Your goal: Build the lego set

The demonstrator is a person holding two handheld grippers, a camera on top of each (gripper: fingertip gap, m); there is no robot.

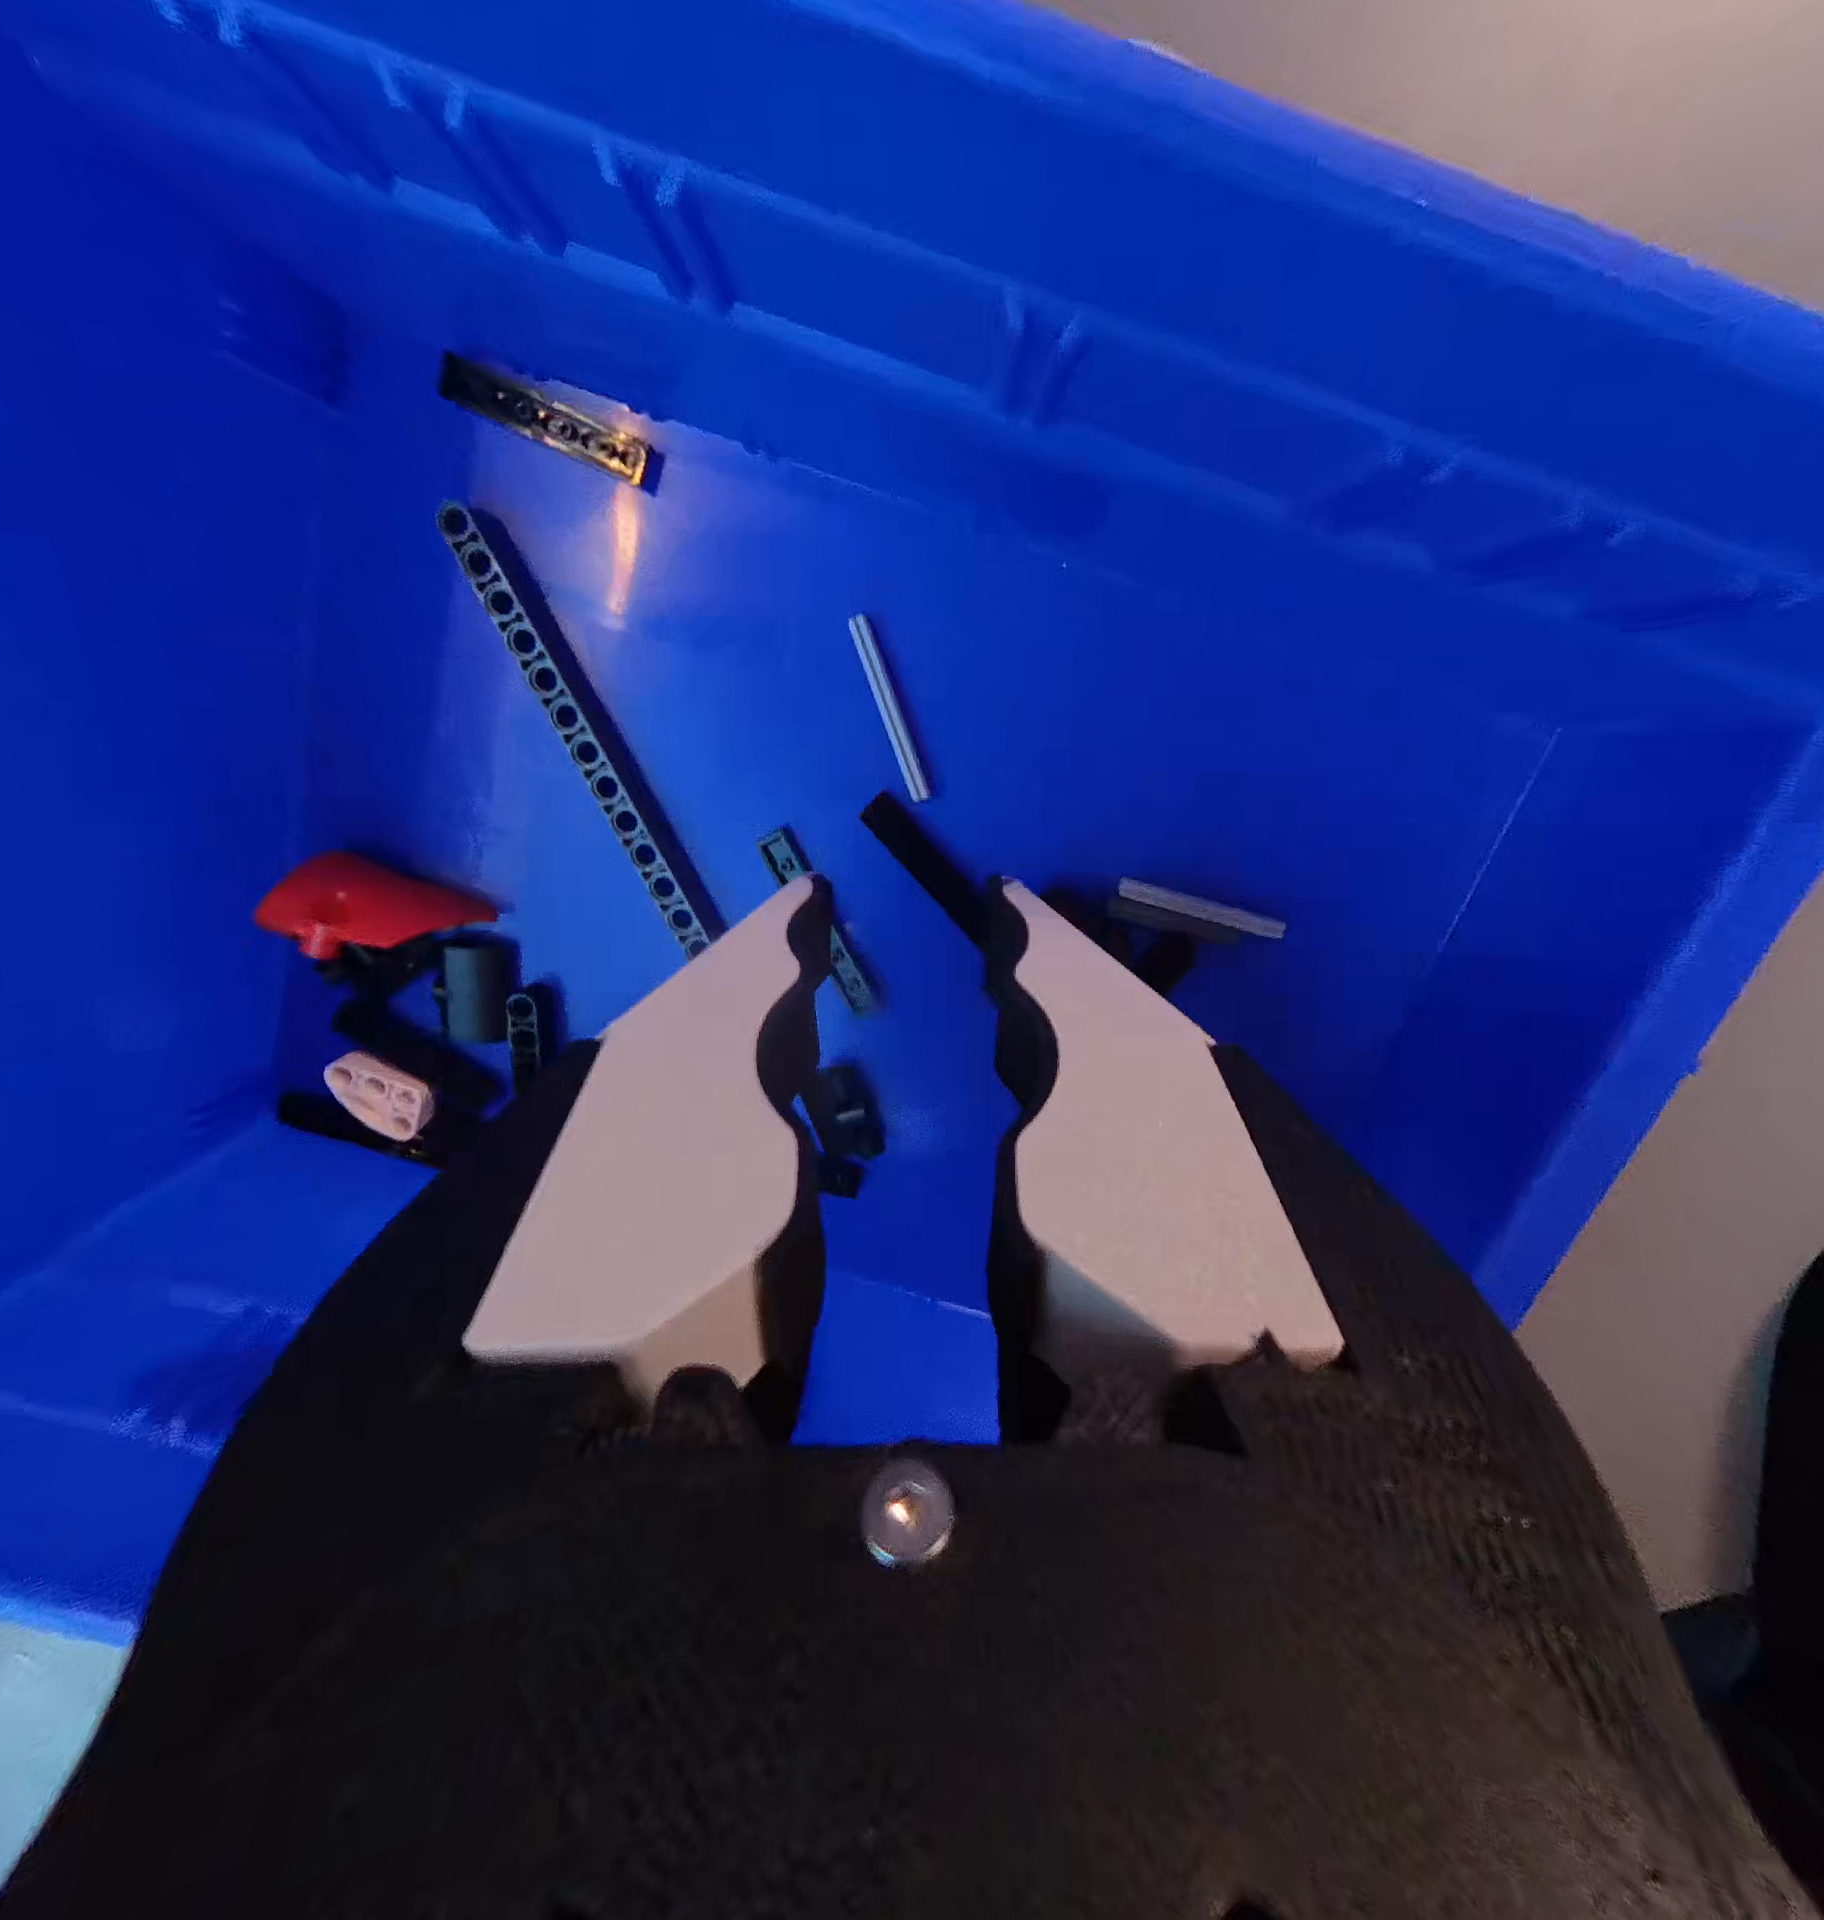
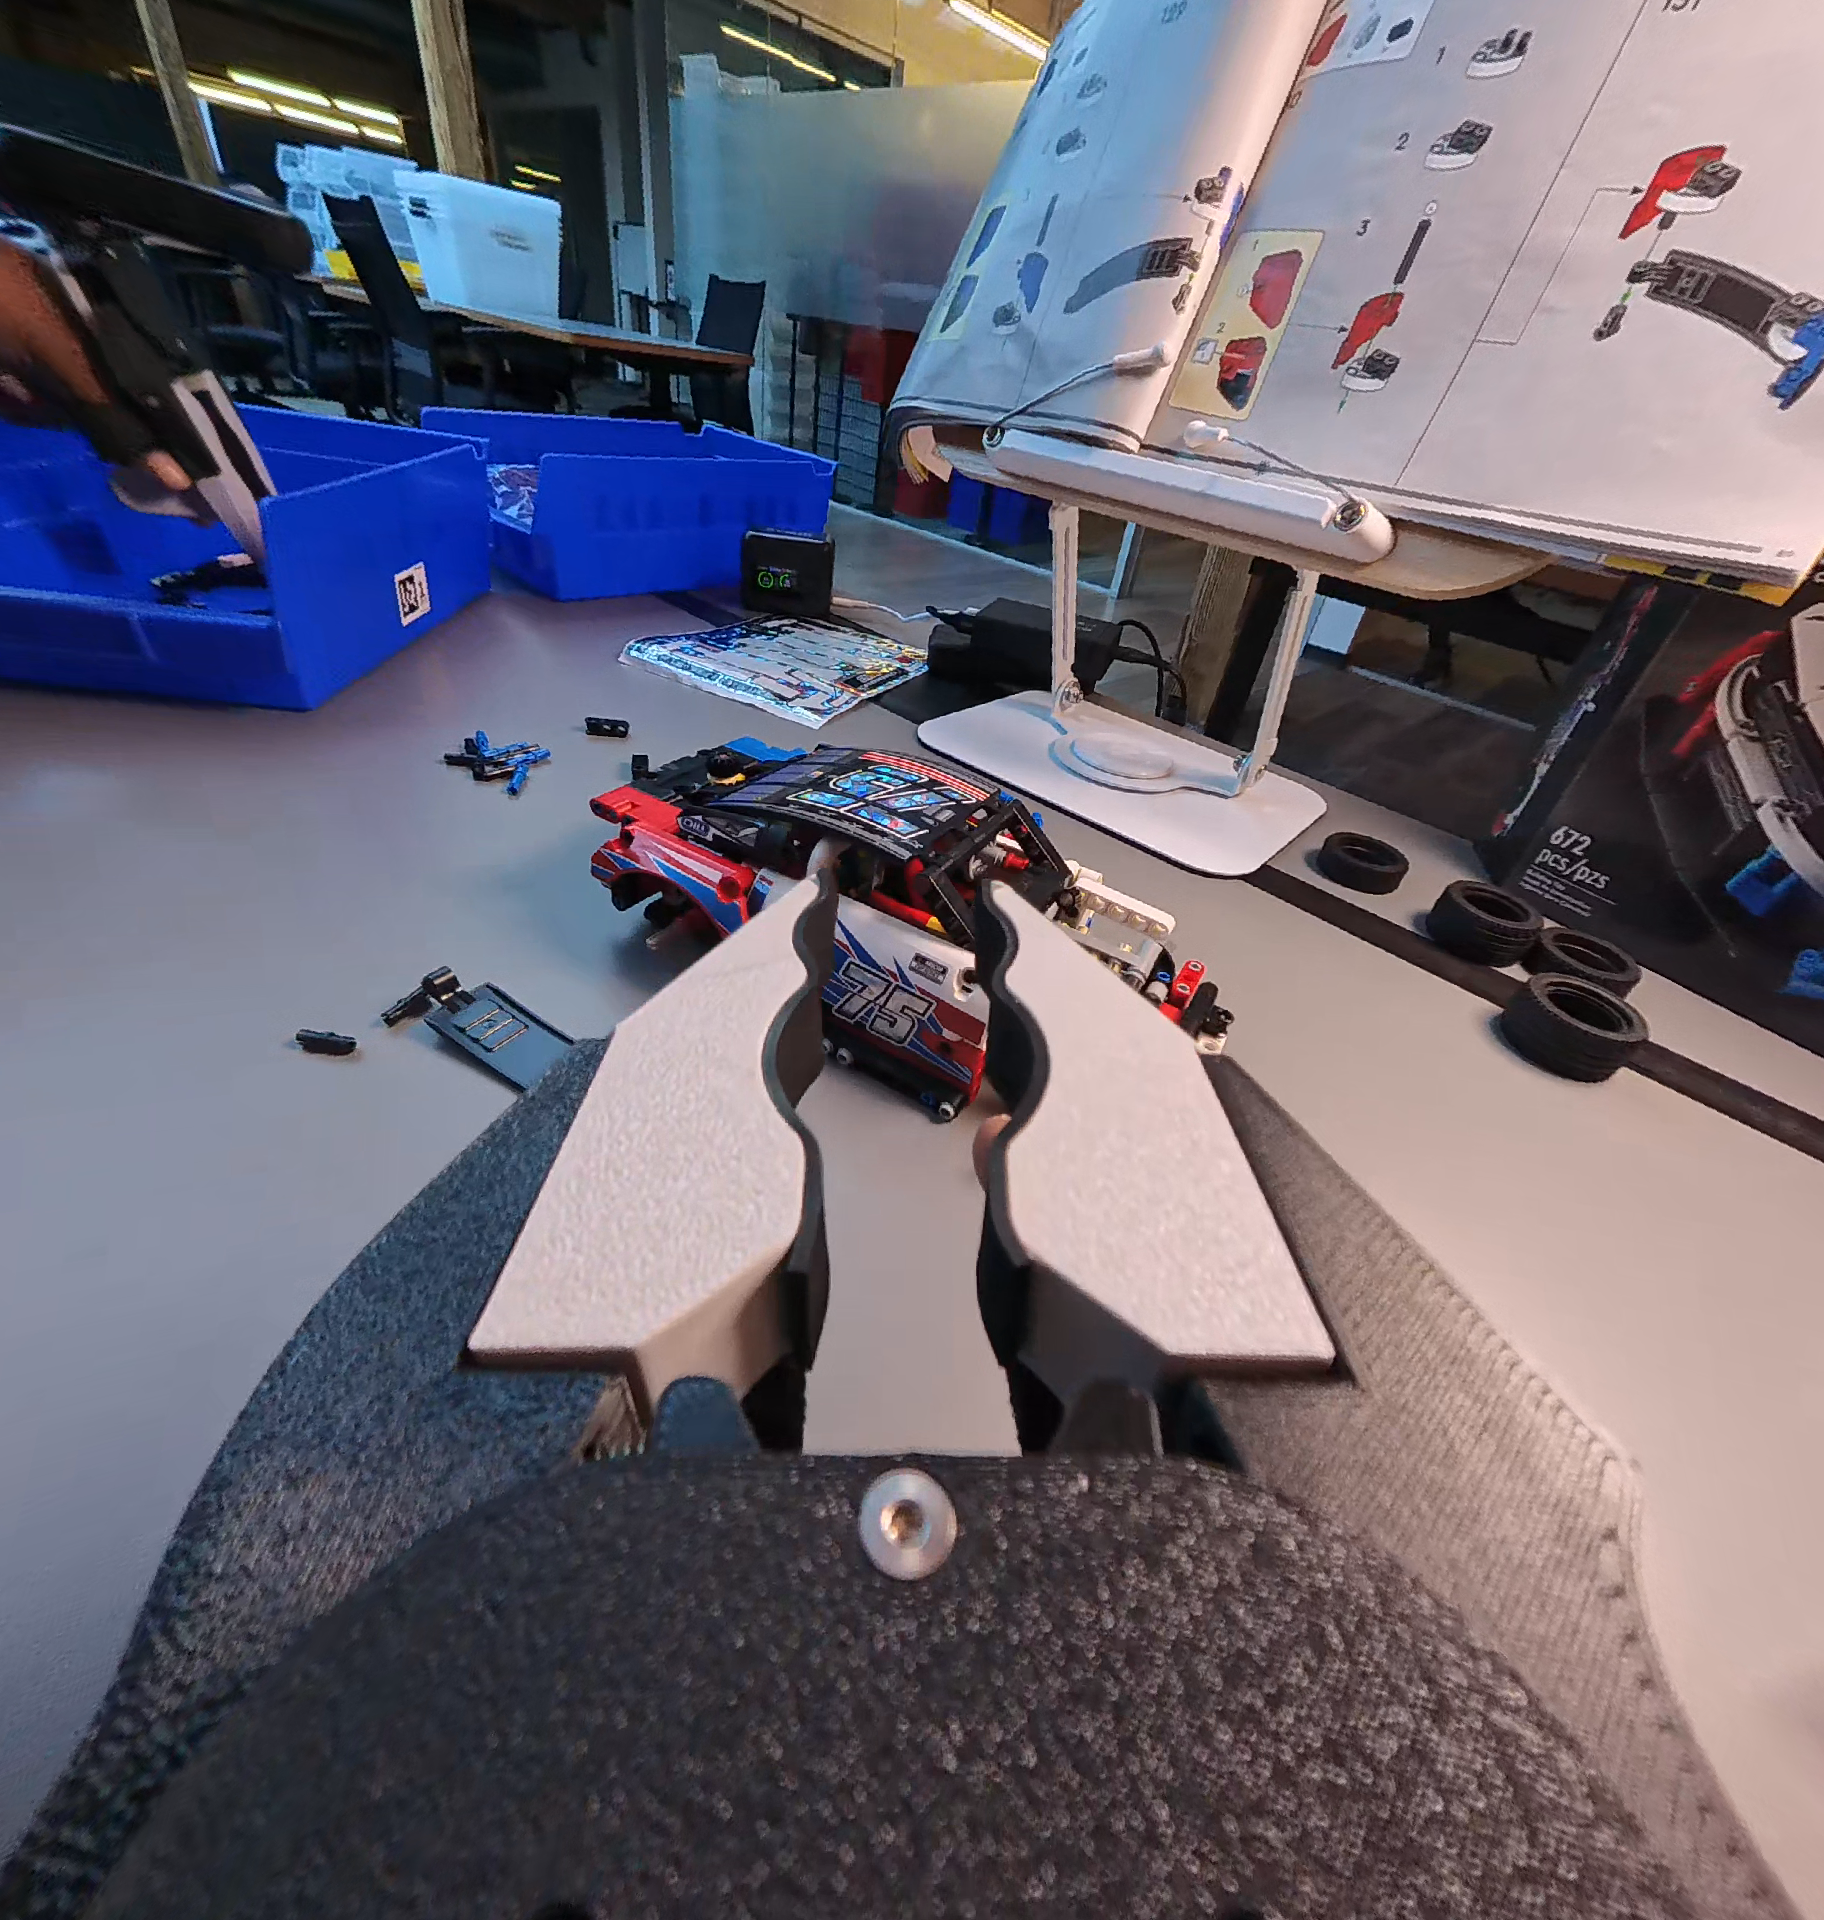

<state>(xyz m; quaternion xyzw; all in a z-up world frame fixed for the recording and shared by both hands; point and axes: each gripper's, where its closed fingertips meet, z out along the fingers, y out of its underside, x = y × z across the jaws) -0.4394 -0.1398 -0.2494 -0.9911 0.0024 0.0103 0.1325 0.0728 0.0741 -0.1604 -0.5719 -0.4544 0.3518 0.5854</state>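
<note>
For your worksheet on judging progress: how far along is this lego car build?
Done: the car body stands stickered, with its roof on. In hand: nothing yet; the open left gripper reaches into the blue bin of loose parts, and the right gripper hovers open before the car. Left: four tyres lie unmounted on the table.

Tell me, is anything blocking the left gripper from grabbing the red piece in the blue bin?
Nothing visible blocks it. The left gripper is open inside the blue bin, and the red piece lies off to its left near the bin's corner. Bare bin floor lies between them, though small black parts crowd right beside the piece.
</note>
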